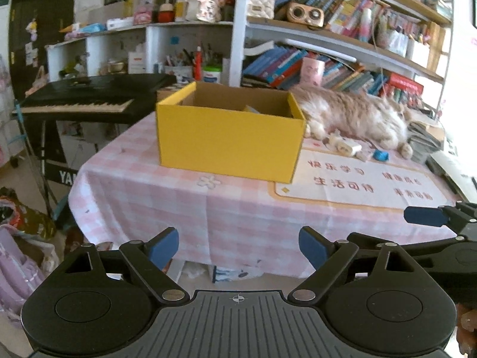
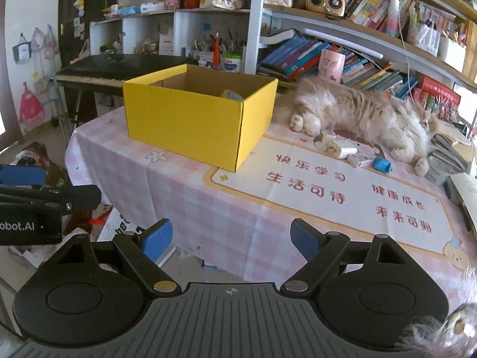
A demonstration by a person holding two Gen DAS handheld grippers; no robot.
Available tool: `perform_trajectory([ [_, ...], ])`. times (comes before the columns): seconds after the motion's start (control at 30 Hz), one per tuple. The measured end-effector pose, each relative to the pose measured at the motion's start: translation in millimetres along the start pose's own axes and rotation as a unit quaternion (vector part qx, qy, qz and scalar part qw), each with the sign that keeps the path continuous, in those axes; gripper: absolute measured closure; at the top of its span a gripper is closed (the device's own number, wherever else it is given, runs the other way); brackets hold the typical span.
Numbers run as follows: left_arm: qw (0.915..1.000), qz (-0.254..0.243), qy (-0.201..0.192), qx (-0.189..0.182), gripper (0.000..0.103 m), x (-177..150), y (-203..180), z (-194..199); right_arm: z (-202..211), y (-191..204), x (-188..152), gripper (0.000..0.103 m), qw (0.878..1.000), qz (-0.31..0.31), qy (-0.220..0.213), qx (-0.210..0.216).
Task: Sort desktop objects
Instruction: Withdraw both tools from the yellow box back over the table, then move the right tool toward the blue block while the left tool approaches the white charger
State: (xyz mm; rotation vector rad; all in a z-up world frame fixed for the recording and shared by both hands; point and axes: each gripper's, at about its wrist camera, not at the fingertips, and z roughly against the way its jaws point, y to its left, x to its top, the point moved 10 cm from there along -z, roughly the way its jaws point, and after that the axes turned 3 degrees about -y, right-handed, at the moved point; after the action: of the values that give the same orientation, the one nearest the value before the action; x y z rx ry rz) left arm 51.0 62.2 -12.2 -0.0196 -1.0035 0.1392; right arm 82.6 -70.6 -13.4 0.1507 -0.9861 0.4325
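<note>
A yellow cardboard box [image 1: 229, 140] [image 2: 190, 119] stands open on the pink checked tablecloth, with something pale lying inside it. To its right lie small loose items: white chargers [image 1: 344, 146] [image 2: 337, 146], a small white piece [image 2: 359, 161] and a blue roll [image 1: 381, 155] [image 2: 382, 164]. My left gripper [image 1: 238, 246] hovers in front of the table's near edge, open and holding nothing. My right gripper [image 2: 231, 238] is open and holding nothing too, level with that edge. One blue pad of the right gripper [image 1: 423, 216] shows at the left wrist view's right side.
A fluffy cat [image 1: 357, 116] [image 2: 363, 116] lies on the table behind the loose items. A printed desk mat [image 2: 342, 197] covers the right half. Books [image 2: 450, 155] are stacked at the right edge. A black keyboard [image 1: 86, 95] stands to the left, bookshelves behind, bags on the floor.
</note>
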Motion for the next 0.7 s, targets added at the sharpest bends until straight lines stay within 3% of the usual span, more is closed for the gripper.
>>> perform_trajectory([
  [0.43, 0.998, -0.034, 0.019, -0.051, 0.011, -3.5, -38.9, -15.6, 6.8, -28.7, -23.0, 0.017, 0.998, -0.033, 0.031, -0.038],
  [0.7, 0.9926, -0.067, 0.024, -0.099, 0.011, -1.7, -76.5, -26.7, 17.0, -60.8, -36.2, 0.017, 0.993, -0.061, 0.043, -0.088],
])
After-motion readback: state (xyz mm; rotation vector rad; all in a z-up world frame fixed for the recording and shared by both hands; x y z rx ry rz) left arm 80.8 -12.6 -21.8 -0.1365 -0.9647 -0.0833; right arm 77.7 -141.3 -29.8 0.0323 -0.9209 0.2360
